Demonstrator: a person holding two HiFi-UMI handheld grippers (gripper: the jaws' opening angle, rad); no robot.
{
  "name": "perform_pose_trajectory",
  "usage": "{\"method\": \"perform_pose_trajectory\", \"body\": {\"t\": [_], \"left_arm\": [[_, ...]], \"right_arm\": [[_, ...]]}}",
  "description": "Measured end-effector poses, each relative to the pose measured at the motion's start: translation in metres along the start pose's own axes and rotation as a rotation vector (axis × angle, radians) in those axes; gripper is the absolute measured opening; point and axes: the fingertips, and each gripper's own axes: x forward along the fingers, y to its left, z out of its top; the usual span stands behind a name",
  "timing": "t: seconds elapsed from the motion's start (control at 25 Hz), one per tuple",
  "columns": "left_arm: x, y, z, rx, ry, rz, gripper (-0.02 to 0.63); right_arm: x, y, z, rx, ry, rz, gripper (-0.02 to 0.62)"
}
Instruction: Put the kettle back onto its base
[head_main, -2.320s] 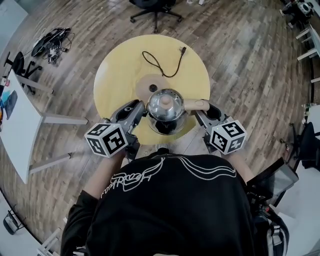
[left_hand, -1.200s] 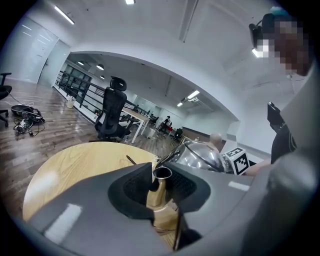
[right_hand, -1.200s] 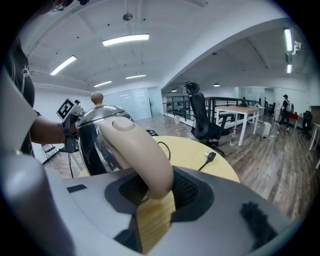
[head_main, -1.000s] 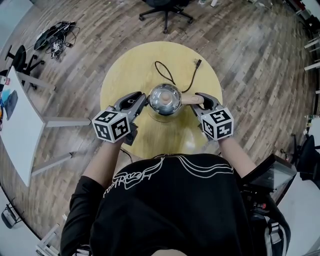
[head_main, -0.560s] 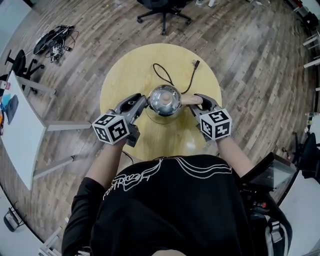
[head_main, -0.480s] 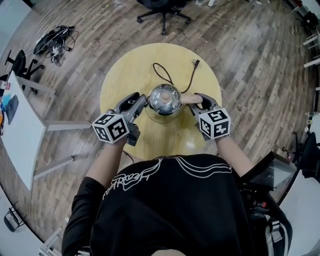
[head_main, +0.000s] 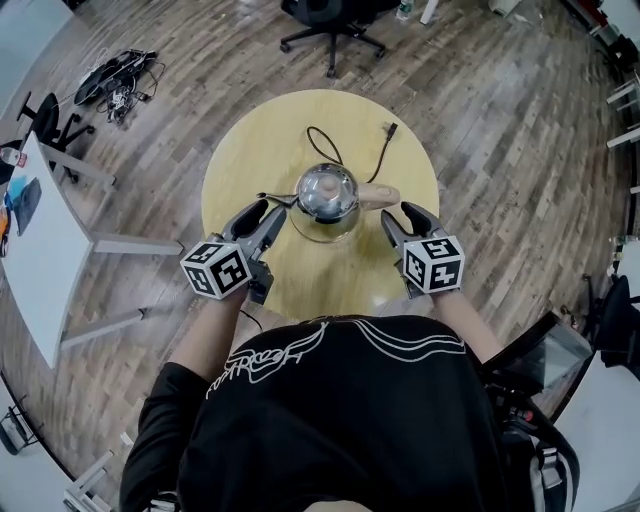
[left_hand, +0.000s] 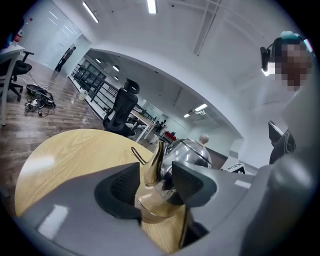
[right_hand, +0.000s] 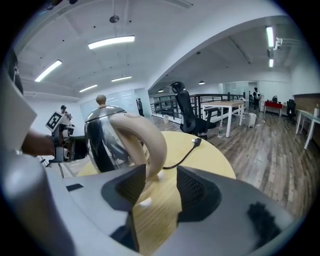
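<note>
A: What do we see at our left tongs (head_main: 268, 212)?

B: Their jaws have just been opening and stand wide apart. The thin, curved metal spout (left_hand: 154, 162) rises in the gap, and the ribbed dark pads are clear of it.

A: And ahead of them?

B: The kettle (head_main: 326, 193) stands upright between our two tongs. It is a rounded dome of mirror-bright steel with a small pale knob (head_main: 329, 184) on top. It seems to sit on its flat round base (left_hand: 155, 205), on the smooth yellow wooden table (head_main: 250, 150). Its long line, spout to handle, runs straight across. The spout points at our left tongs and the handle at our right.

A: And beyond it?

B: A thin black cord (head_main: 340, 160) curls on the wood past the kettle.

A: What about our right tongs (head_main: 398, 212)?

B: They have also just been opening, and the jaws are parted. The thick, cream, looped handle (right_hand: 150, 137) shows just ahead, by the left pad, and is not clamped.
</note>
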Motion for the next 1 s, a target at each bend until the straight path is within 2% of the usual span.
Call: {"method": "perform_pose_trajectory", "body": {"t": [0.16,0.28,0.44,0.52,0.56,0.6,0.64,0.68,0.84,1.0], "left_arm": [[-0.019,-0.017,-0.019,0.014,0.008,0.022,0.185],[-0.036,-0.052,-0.039,0.04,0.035,-0.012,0.176],[-0.059,-0.121,-0.07,0.109,0.09,-0.096,0.098],[-0.075,-0.163,-0.092,0.142,0.113,-0.139,0.026],[-0.085,-0.185,-0.104,0.142,0.117,-0.173,0.006],[-0.096,-0.207,-0.116,0.133,0.12,-0.211,0.006],[-0.107,-0.229,-0.127,0.125,0.121,-0.246,0.006],[-0.119,-0.249,-0.137,0.125,0.119,-0.275,0.006],[-0.161,-0.315,-0.173,0.174,0.091,-0.331,0.006],[-0.2,-0.355,-0.201,0.196,0.073,-0.328,0.005]], "right_arm": [[-0.03,0.01,-0.013,0.129,-0.018,0.056,0.186],[-0.063,0.038,-0.018,0.175,-0.054,0.15,0.186],[-0.119,0.088,-0.018,0.158,-0.105,0.341,0.186],[-0.158,0.109,-0.023,0.16,-0.138,0.401,0.184],[-0.179,0.117,-0.028,0.168,-0.157,0.416,0.177],[-0.2,0.123,-0.033,0.179,-0.18,0.419,0.135],[-0.22,0.128,-0.038,0.19,-0.205,0.415,0.059],[-0.238,0.133,-0.044,0.203,-0.23,0.412,0.023],[-0.296,0.156,-0.077,0.249,-0.269,0.433,0.008],[-0.33,0.193,-0.108,0.185,-0.222,0.442,0.006]]}}
